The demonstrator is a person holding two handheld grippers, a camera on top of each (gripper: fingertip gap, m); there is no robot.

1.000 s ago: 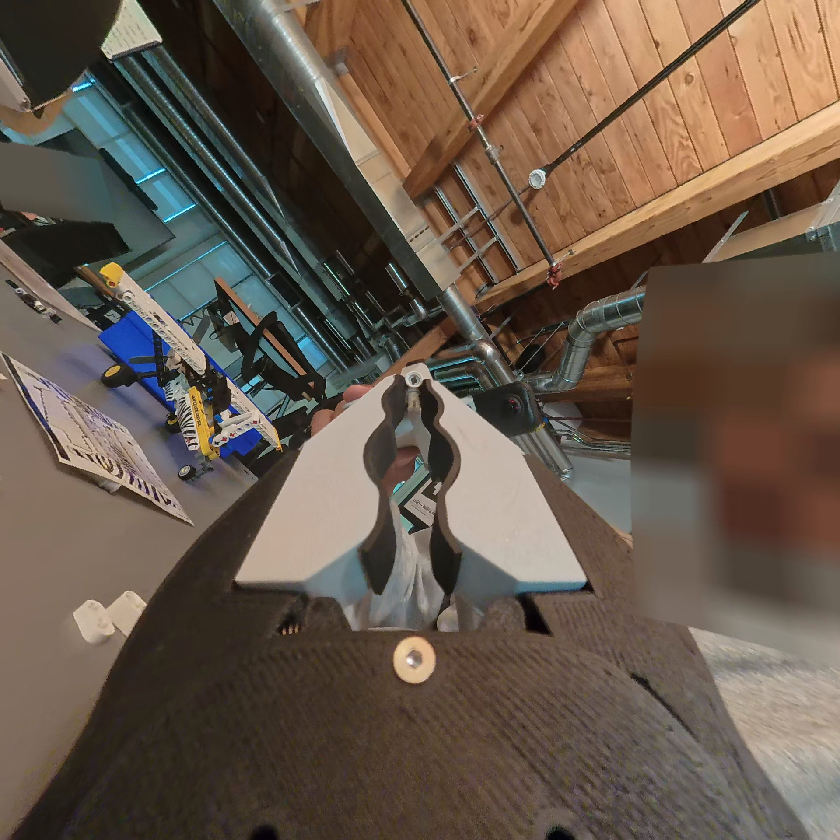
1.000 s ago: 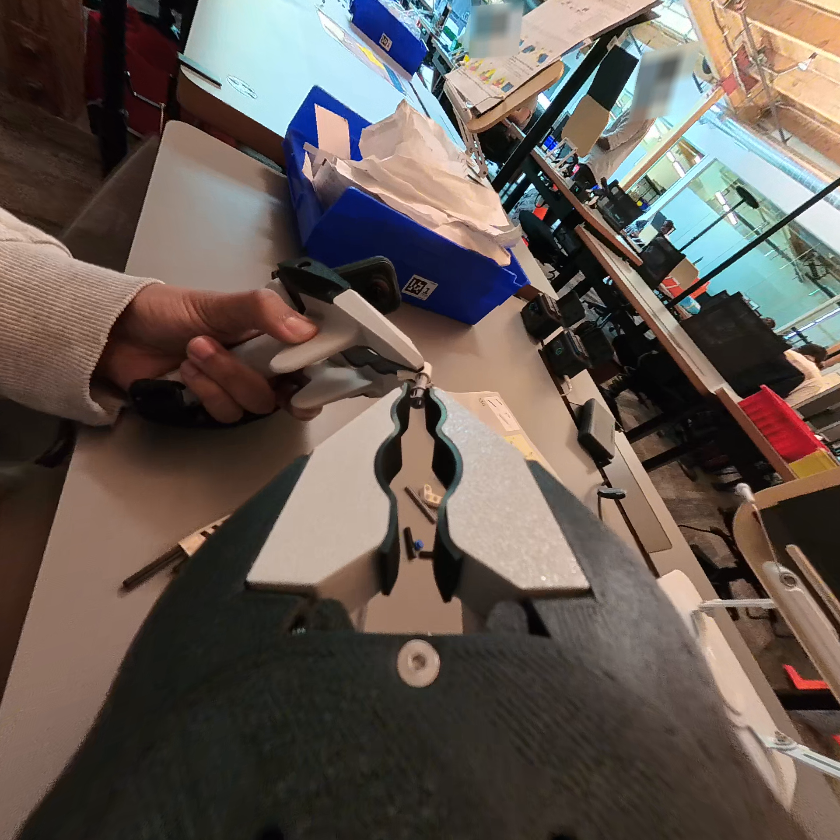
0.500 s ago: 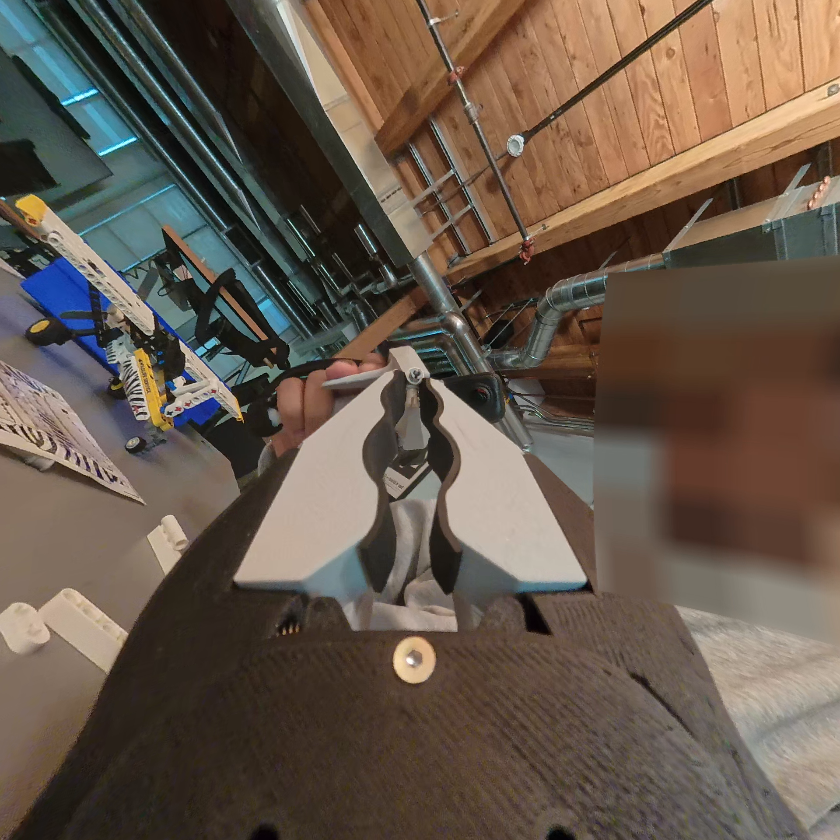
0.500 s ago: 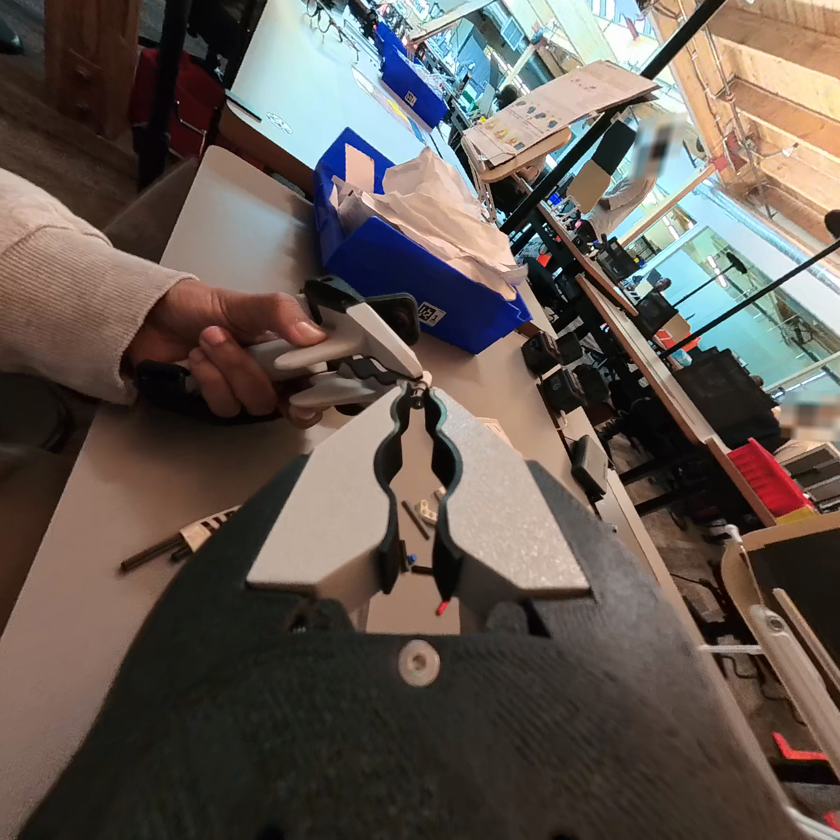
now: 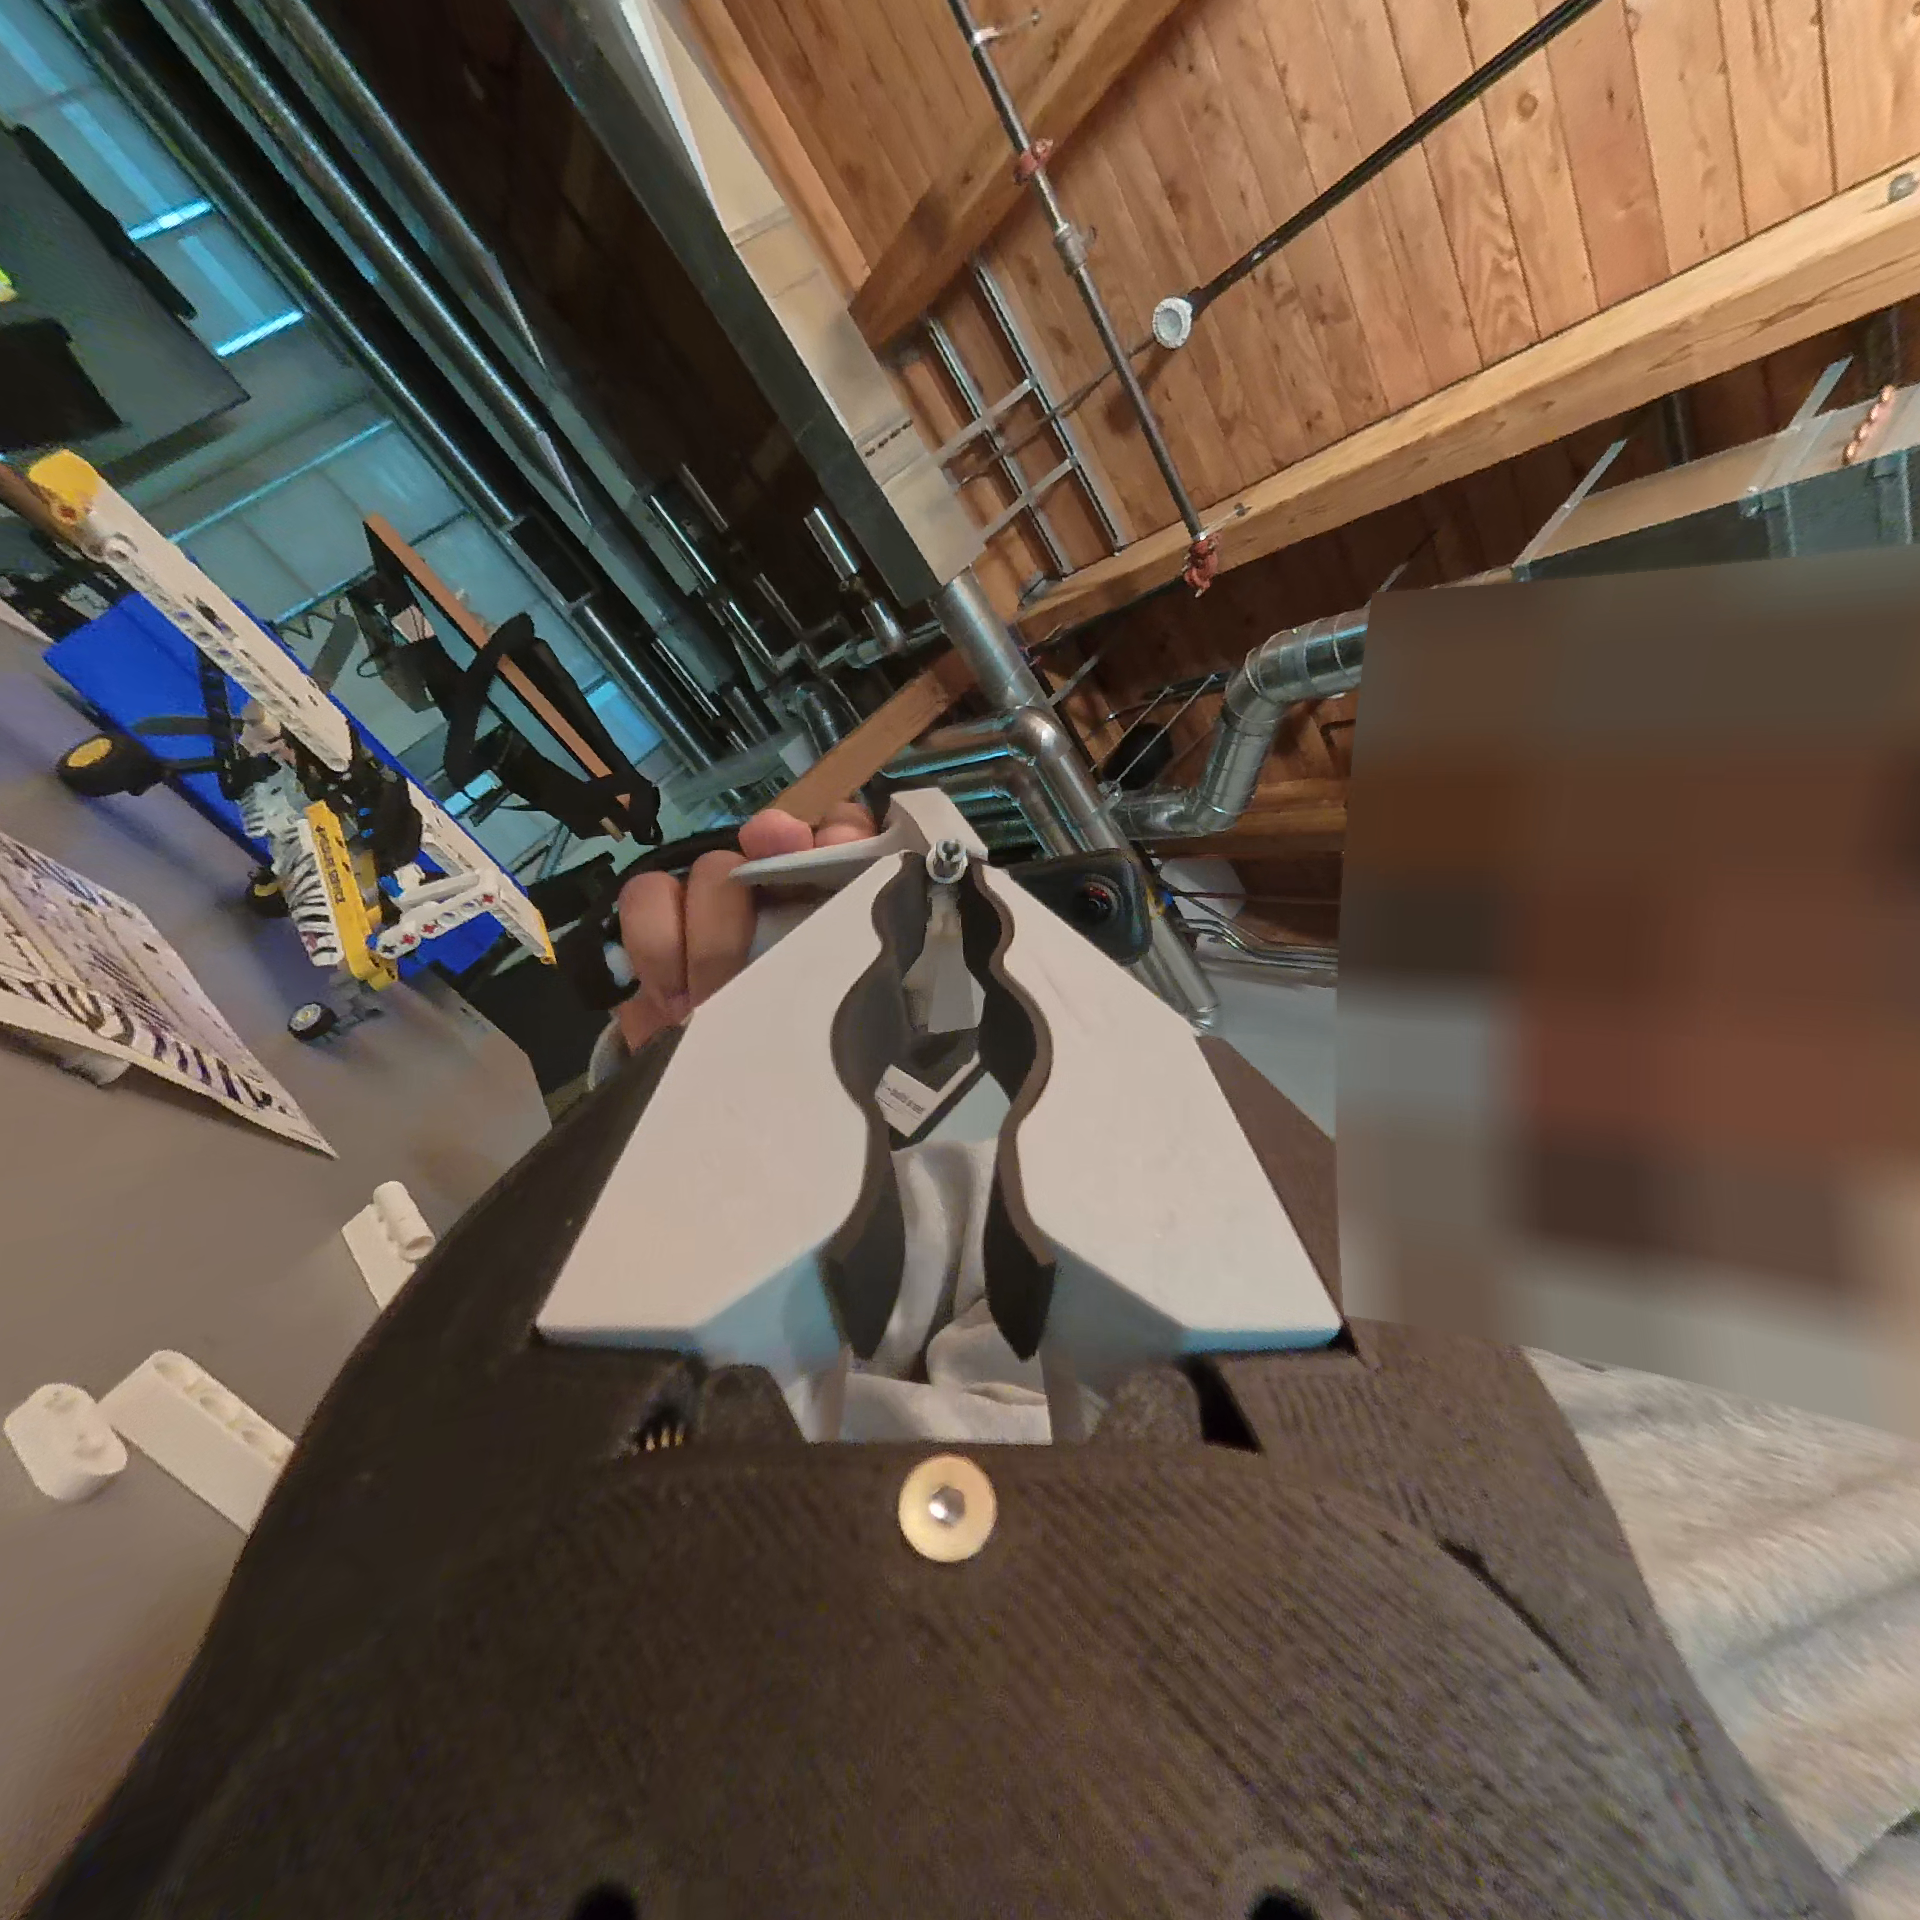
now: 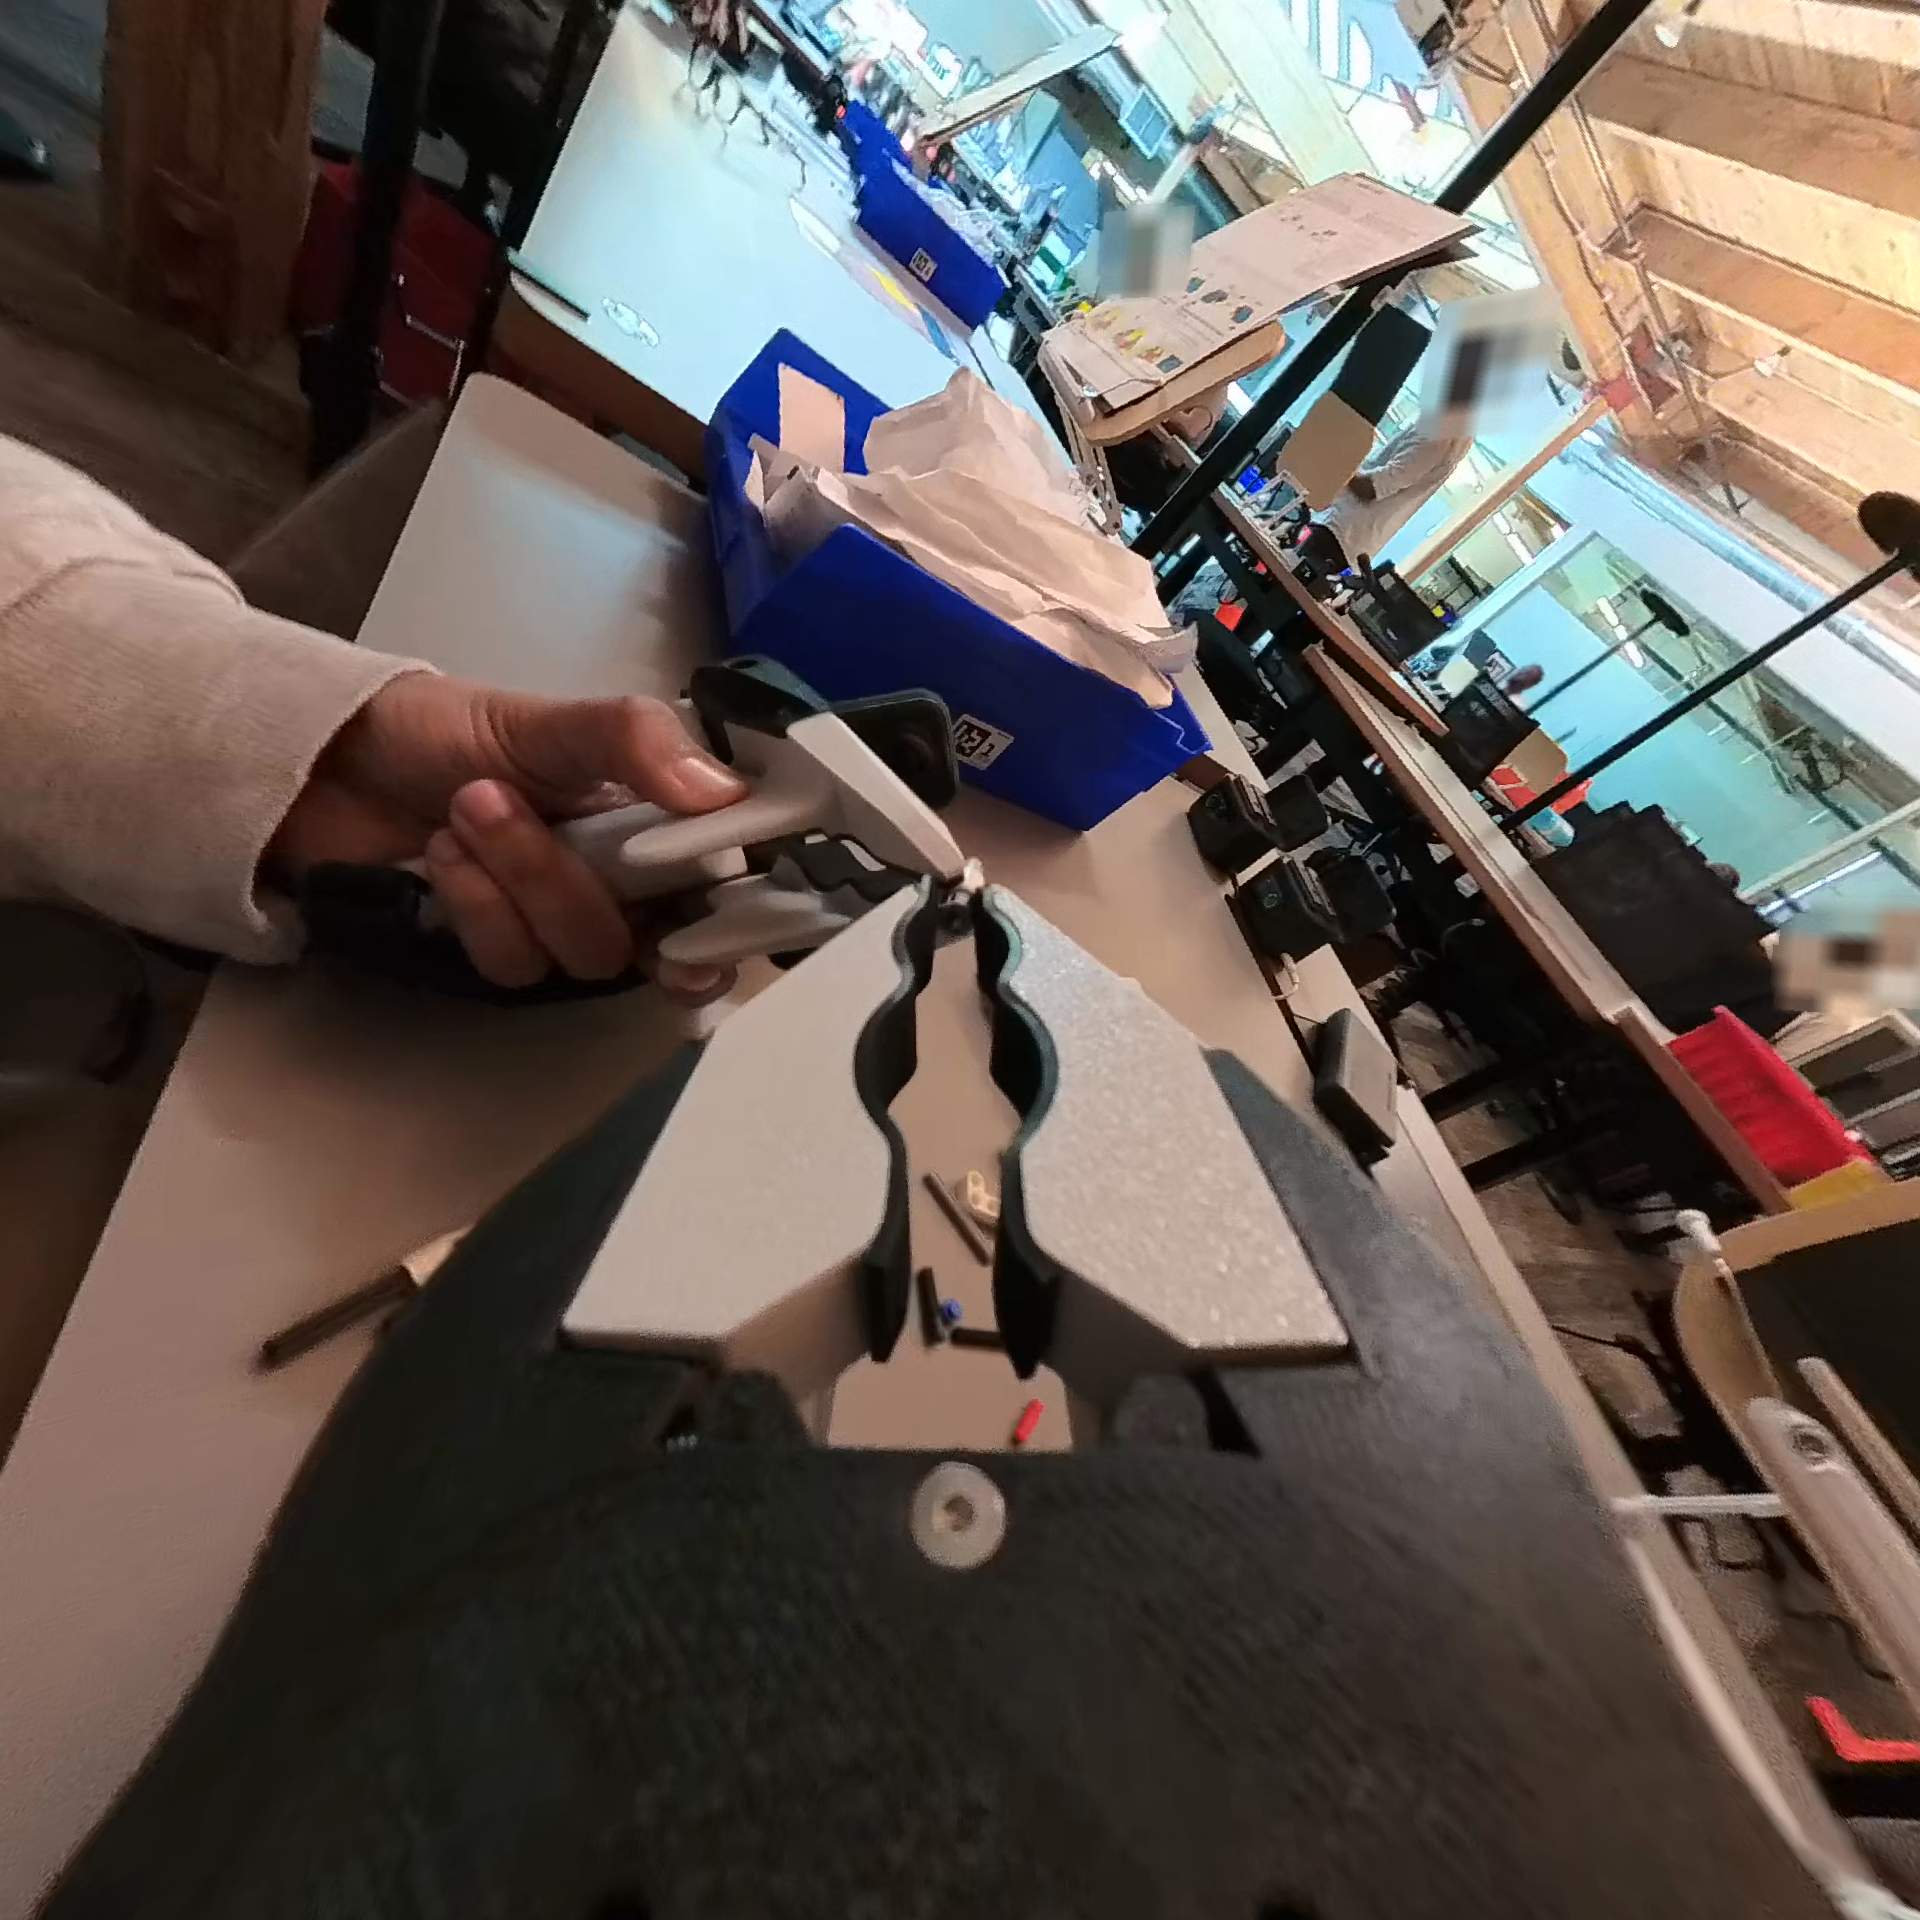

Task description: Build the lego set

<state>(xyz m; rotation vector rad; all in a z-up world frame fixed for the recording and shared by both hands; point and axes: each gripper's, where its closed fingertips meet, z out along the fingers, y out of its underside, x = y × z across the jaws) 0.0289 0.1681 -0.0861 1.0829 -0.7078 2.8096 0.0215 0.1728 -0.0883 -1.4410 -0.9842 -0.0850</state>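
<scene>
You are working at a pale grey tabletop (image 6: 540, 540) in an open workshop with a timber-plank ceiling and steel ducts overhead.

Your left gripper (image 5: 943, 868) is closing its tips on a small light-grey pin-like lego piece (image 5: 943, 860), and your right gripper (image 6: 961, 896) is meeting it tip to tip, its jaws nearly together around the same small piece (image 6: 968, 875); whether the right one is truly gripping cannot be told. You seem to be mating or handing over a small connector in mid-air.

Outward from the tips, at 6 o'clock in the right wrist view, loose parts are lying on the table: thin black axle rods (image 6: 956, 1216), a tan connector (image 6: 979, 1195), a small red pin (image 6: 1029, 1421). At 12 o'clock a blue plastic bin stuffed with crumpled white paper (image 6: 935, 644) is standing. In the left wrist view, the partly built yellow-and-white lego model with black wheels (image 5: 312, 831) is sitting at 10 o'clock, a printed instruction sheet (image 5: 125, 1008) at 9, white beam pieces (image 5: 197, 1434) at 8.

Next you likely need steady alignment along the pin's axis, then a gentle push.
</scene>
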